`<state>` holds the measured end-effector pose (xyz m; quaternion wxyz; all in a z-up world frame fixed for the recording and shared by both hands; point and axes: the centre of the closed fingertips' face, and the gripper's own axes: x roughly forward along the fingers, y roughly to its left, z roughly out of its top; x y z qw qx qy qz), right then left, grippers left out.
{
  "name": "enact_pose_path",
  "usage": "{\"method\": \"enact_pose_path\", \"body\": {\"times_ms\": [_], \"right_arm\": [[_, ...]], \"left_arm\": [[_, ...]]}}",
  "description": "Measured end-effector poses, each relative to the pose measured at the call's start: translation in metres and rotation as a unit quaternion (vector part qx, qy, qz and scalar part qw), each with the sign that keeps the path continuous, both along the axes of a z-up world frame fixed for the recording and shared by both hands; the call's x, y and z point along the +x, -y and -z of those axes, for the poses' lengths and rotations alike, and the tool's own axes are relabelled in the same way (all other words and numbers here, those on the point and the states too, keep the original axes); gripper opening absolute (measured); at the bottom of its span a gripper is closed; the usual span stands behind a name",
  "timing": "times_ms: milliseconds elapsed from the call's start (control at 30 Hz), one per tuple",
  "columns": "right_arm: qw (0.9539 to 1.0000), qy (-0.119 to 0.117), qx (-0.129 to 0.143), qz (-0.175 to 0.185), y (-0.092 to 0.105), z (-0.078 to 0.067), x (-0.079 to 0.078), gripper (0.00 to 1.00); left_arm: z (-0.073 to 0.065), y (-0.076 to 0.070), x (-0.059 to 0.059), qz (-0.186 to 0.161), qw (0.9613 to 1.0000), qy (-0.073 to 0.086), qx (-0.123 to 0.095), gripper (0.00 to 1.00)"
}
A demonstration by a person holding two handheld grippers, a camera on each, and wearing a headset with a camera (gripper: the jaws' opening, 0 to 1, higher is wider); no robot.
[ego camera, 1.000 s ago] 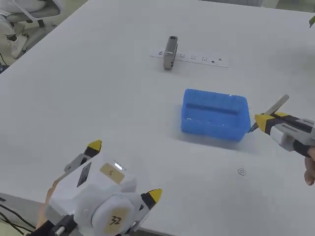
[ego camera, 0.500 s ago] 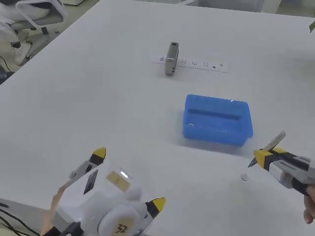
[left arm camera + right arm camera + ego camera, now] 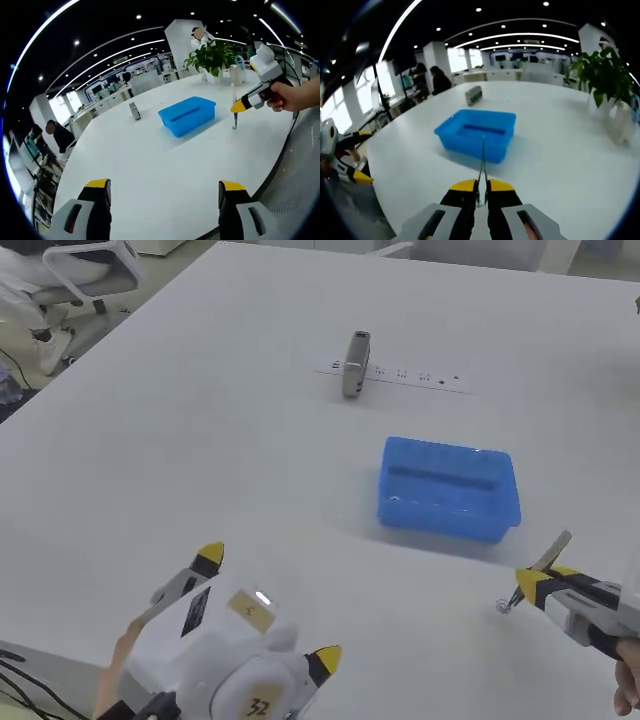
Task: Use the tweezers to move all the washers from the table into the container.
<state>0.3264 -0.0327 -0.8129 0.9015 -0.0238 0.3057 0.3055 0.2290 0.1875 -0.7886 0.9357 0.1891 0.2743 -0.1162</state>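
Pinching slim metal tweezers [image 3: 483, 150], rectangular blue container [image 3: 445, 522]

container [image 3: 448, 490]: bright blue
table [image 3: 200, 440]: plain white
left tool [image 3: 267, 608]: white, yellow tips
right tool [image 3: 528, 582]: yellow tips
plant [image 3: 212, 55]: green leaves

head view high over table [image 3: 200, 440], gripper views low, blue container [image 3: 448, 502] in all

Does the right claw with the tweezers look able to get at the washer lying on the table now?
Probably yes: the right claw holds the tweezers with their tip at the washer, and nothing stands between.
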Motion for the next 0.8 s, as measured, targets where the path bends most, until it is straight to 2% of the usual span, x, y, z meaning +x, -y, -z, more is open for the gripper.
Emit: {"method": "enact_pose_path", "body": {"times_ms": [233, 333, 600, 733, 800], "right_arm": [[1.0000, 0.001, -0.006, -0.001, 0.002, 0.003, 0.001, 0.03], [0.9999, -0.010, 0.007, -0.003, 0.000, 0.002, -0.002, 0.02], [0.9999, -0.005, 0.006, -0.015, -0.002, -0.001, -0.005, 0.01], [0.9996, 0.004, 0.025, -0.010, -0.002, -0.005, -0.001, 0.01], [0.9991, 0.006, 0.042, 0.000, -0.001, -0.007, 0.002, 0.01]], "left_arm": [[0.000, 0.000, -0.001, 0.000, 1.0000, 0.000, 0.002, 0.90], [0.000, 0.000, -0.001, -0.001, 1.0000, 0.000, 0.002, 0.90], [-0.001, 0.001, -0.001, 0.002, 1.0000, -0.001, -0.003, 0.89], [0.000, 0.003, -0.002, 0.006, 1.0000, -0.004, 0.002, 0.89], [0.000, 0.003, -0.002, 0.007, 1.0000, -0.005, 0.004, 0.89]]}}
